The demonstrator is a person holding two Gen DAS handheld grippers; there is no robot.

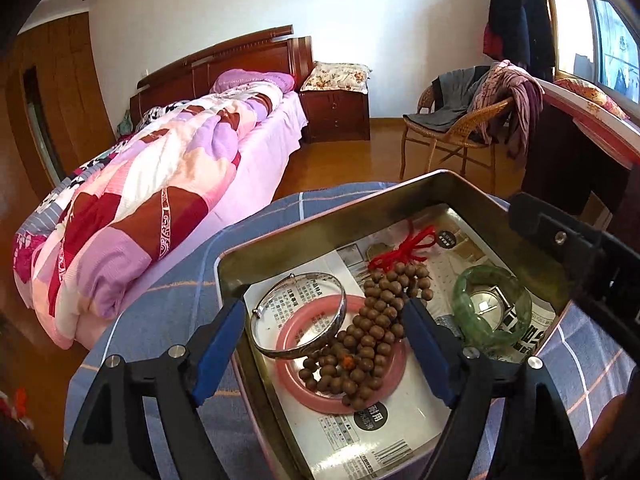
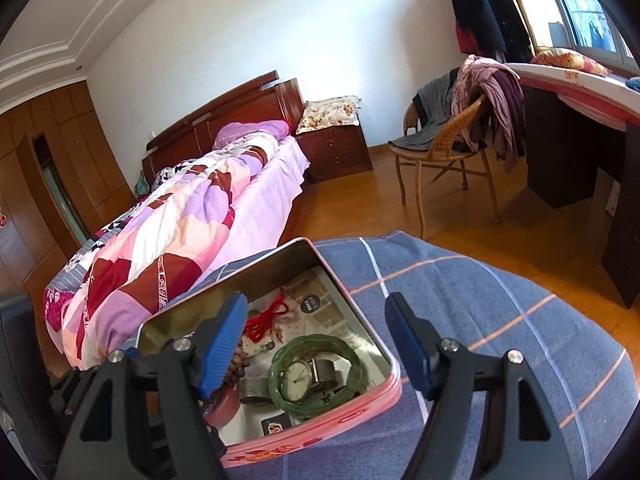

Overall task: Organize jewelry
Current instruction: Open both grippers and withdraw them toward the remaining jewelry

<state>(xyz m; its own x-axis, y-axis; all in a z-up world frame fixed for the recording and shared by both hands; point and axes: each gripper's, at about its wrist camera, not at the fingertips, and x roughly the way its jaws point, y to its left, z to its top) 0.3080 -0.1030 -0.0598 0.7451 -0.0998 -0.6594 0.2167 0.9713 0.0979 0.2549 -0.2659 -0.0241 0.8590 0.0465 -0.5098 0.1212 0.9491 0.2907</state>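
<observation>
A pink metal tin [image 1: 328, 216] [image 2: 320, 436] lined with printed paper holds the jewelry. In it lie a silver bangle [image 1: 298, 316] leaning on a pink bangle [image 1: 292, 384], a brown wooden bead string [image 1: 372, 336] with a red tassel cord [image 1: 404, 250] [image 2: 266, 320], and a green jade bangle [image 1: 492, 308] [image 2: 316, 376] around a silver wristwatch [image 1: 486, 306] [image 2: 298, 376]. My left gripper [image 1: 324, 352] is open and empty, hovering over the beads and pink bangle. My right gripper [image 2: 316, 344] is open and empty above the tin's right end; it shows in the left view [image 1: 576, 248].
The tin rests on a blue plaid cloth [image 2: 500, 320] over a round surface. Beyond are a bed with a patchwork quilt [image 1: 160, 192], a nightstand [image 1: 336, 108], a wicker chair with clothes [image 1: 460, 128] and a dark desk [image 2: 576, 120] by the window.
</observation>
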